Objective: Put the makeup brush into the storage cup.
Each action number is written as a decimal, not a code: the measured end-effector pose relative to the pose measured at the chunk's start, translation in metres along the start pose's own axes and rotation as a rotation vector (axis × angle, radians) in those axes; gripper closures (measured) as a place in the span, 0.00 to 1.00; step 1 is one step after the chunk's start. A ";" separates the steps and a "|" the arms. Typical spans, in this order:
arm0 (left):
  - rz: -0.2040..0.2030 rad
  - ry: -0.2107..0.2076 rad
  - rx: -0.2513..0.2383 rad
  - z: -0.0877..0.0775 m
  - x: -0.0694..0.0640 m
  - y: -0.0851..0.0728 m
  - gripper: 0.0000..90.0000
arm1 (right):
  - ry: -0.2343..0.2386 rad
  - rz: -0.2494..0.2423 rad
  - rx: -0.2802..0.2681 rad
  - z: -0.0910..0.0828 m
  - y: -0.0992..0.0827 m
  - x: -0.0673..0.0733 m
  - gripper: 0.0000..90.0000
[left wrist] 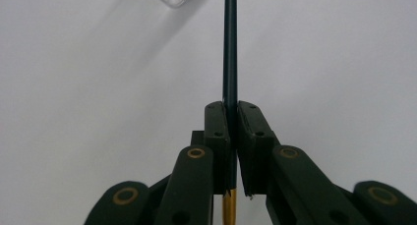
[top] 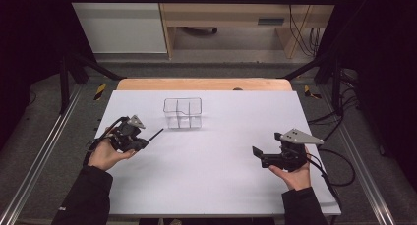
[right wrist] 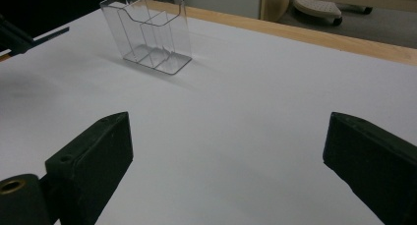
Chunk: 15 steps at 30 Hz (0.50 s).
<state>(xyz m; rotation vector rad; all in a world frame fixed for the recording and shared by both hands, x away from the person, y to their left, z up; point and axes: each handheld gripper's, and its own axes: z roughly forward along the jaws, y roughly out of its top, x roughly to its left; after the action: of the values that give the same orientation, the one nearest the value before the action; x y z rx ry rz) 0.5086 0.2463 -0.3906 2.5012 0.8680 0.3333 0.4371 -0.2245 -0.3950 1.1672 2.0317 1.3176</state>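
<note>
Dark long sleeves (top: 83, 198) down to both wrists, hands bare. Left claw (left wrist: 233, 118): matte black, two flat rectangular pads (left wrist: 217, 131) each with small sunken screws, carried on rounded linkage bars with brass-ringed pivot holes (left wrist: 196, 153). On top of it, from the high view, a small grey three-cornered plate (top: 136, 121) and a black cable (top: 109, 130) looping back past the hand. Right claw (right wrist: 226, 151): same matte black, thick blocky pads (right wrist: 103, 151) with slanted tips, one brass-ringed pivot at the lower corner. Above it a larger grey three-cornered plate (top: 298, 136) with small dark holes, and a black cable (top: 339, 168) curling off to the side.
</note>
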 end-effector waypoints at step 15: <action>0.108 -0.030 -0.108 -0.009 -0.037 0.011 0.92 | 0.007 -0.013 0.013 0.003 0.000 0.003 0.06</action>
<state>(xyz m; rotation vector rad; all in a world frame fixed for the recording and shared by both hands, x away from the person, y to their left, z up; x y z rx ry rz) 0.4822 0.2187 -0.3799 2.4517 0.6857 0.3674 0.4378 -0.2208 -0.3965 1.1549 2.0528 1.3061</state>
